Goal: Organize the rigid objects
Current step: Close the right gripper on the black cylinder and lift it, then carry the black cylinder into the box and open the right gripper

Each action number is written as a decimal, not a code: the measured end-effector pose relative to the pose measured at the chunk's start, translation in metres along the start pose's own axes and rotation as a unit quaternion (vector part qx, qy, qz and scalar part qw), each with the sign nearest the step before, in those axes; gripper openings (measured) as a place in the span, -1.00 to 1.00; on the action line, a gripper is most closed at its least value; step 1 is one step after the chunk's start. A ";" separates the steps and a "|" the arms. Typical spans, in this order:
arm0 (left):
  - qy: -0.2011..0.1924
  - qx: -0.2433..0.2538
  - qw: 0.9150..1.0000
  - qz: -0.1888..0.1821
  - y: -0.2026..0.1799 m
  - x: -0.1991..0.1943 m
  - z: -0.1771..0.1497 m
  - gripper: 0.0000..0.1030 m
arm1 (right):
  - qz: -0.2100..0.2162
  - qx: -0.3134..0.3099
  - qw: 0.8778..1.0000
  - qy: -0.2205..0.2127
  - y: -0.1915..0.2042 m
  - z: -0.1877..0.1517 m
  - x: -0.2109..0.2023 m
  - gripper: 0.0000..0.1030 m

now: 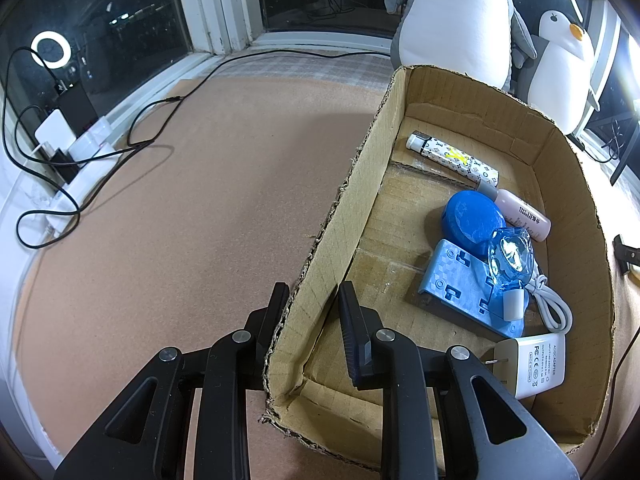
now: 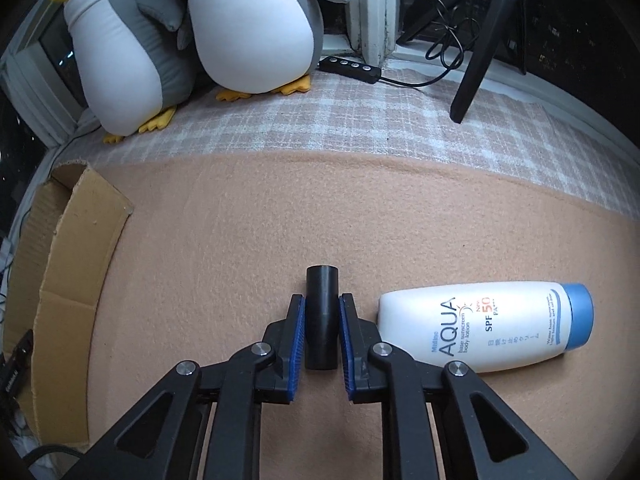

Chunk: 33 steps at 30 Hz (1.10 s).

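My left gripper (image 1: 312, 300) straddles the left wall of an open cardboard box (image 1: 344, 200), one finger outside and one inside, with a gap between wall and inner finger. The box holds a patterned white tube (image 1: 452, 157), a pink bottle (image 1: 522, 213), a blue round case (image 1: 472, 216), a blue flat holder (image 1: 464, 280), a small blue fan with cable (image 1: 512, 256) and a white charger (image 1: 536, 364). My right gripper (image 2: 322, 300) is shut on a black cylinder (image 2: 321, 312) lying on the tan mat. A white sunscreen bottle with blue cap (image 2: 488, 326) lies just right of it.
Two plush penguins (image 2: 248, 24) stand at the back by the window. The box's corner (image 2: 68, 248) is at the left of the right wrist view. A black stand leg (image 2: 476, 60) and a remote with cable (image 2: 352, 66) sit at the back. Cables and a power strip (image 1: 72, 160) lie far left.
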<state>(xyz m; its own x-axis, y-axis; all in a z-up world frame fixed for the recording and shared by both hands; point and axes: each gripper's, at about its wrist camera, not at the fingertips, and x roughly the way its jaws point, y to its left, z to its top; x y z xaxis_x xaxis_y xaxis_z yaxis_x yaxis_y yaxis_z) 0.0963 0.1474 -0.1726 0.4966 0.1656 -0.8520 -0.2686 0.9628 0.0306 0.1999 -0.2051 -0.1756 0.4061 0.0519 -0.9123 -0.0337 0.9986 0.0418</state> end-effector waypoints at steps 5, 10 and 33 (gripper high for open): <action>0.000 0.000 1.000 0.000 0.000 0.000 0.000 -0.57 | 0.011 -0.010 1.000 -0.011 0.011 -0.002 -0.009 -0.71; 0.000 -0.001 1.000 0.000 0.000 0.000 0.000 -0.57 | 0.036 -0.042 0.998 -0.034 0.043 0.000 -0.031 -0.71; -0.001 -0.001 1.000 0.000 0.001 0.001 0.000 -0.57 | 0.132 -0.166 0.974 -0.075 0.189 0.002 -0.078 -0.71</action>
<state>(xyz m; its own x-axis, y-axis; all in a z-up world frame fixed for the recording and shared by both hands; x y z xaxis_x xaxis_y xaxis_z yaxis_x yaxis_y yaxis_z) 0.0967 0.1483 -0.1729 0.4978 0.1654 -0.8514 -0.2696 0.9625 0.0294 0.1639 -0.0209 -0.0960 0.4708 0.3320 -0.8174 -0.4379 0.8922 0.1101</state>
